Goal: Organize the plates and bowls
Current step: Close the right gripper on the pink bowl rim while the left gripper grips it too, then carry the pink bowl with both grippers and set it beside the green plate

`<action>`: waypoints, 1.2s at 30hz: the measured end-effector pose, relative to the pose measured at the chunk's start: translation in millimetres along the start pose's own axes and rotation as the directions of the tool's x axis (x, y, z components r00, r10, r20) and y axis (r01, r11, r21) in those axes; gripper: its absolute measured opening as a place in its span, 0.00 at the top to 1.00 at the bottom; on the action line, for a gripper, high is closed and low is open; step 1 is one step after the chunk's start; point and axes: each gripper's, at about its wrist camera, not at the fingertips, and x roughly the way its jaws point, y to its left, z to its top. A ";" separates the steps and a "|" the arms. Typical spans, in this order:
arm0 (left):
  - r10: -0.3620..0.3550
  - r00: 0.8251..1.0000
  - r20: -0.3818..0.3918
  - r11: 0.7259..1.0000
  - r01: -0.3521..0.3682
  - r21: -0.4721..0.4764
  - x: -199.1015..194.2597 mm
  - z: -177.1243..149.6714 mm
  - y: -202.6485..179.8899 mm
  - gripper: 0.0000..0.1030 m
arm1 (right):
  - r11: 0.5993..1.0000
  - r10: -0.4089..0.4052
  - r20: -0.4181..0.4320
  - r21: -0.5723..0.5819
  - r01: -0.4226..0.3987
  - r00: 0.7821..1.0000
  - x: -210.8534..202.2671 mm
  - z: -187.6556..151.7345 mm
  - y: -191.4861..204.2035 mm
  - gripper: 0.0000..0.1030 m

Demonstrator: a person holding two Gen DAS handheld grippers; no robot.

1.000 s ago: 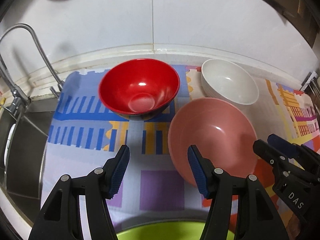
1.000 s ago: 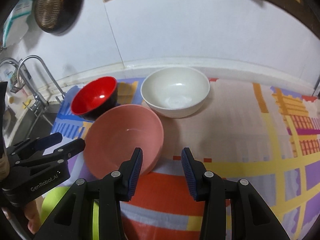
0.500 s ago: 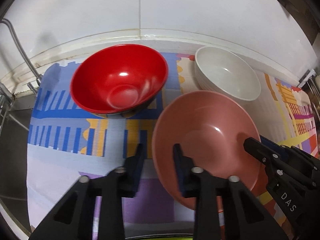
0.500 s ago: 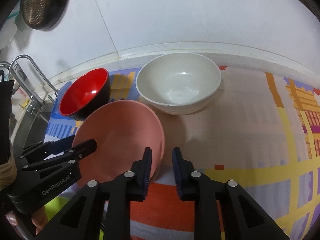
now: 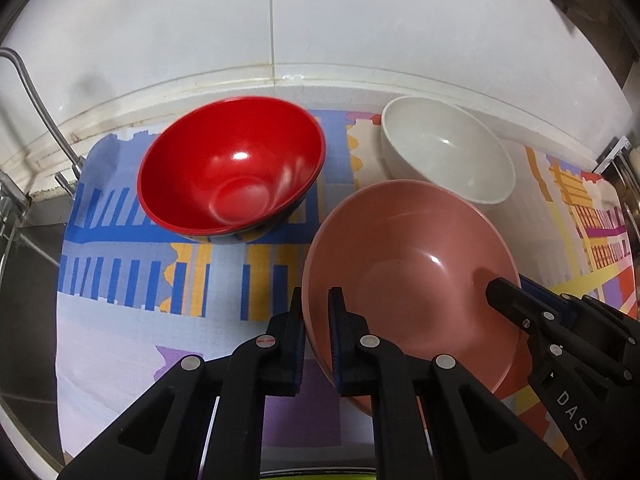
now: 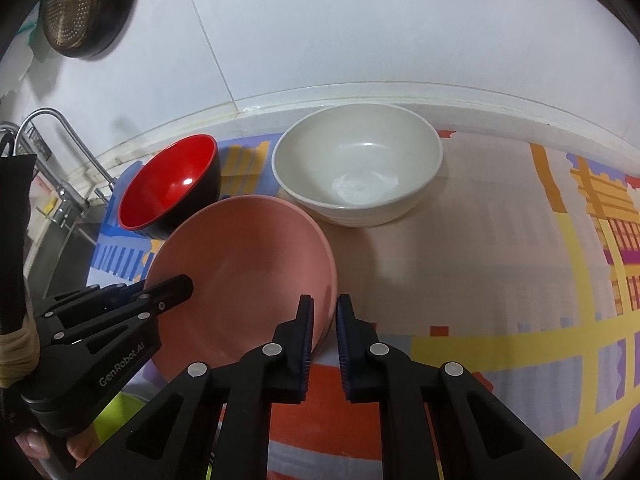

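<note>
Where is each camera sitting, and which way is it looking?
Left wrist: sits on the left gripper, looks down along its fingers at the pink bowl whose rim it pinches; the right gripper shows too.
Right wrist: sits on the right gripper, pinching the opposite rim; the left gripper and a hand show.
Both share the pink, red bowl and white bowl.

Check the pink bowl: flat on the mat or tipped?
Tipped. The pink bowl leans, its rim pinched on opposite sides by the left gripper and right gripper.
</note>
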 end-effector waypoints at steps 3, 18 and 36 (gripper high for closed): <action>-0.007 1.000 0.009 1.000 0.007 0.000 -9.5 0.7 -2.4 0.88 | 1.000 -0.001 0.007 0.003 0.001 1.000 -5.6 0.3 -0.4 0.88; -0.073 0.997 0.019 0.994 0.072 0.077 -59.3 -26.5 -50.9 0.88 | 0.998 -0.058 0.038 0.030 0.057 0.998 -76.2 -27.0 -20.2 0.87; -0.165 0.985 -0.052 0.950 0.173 0.261 -83.6 -86.0 -127.1 0.86 | 0.971 -0.175 0.017 0.168 0.170 0.984 -138.6 -98.4 -72.9 0.87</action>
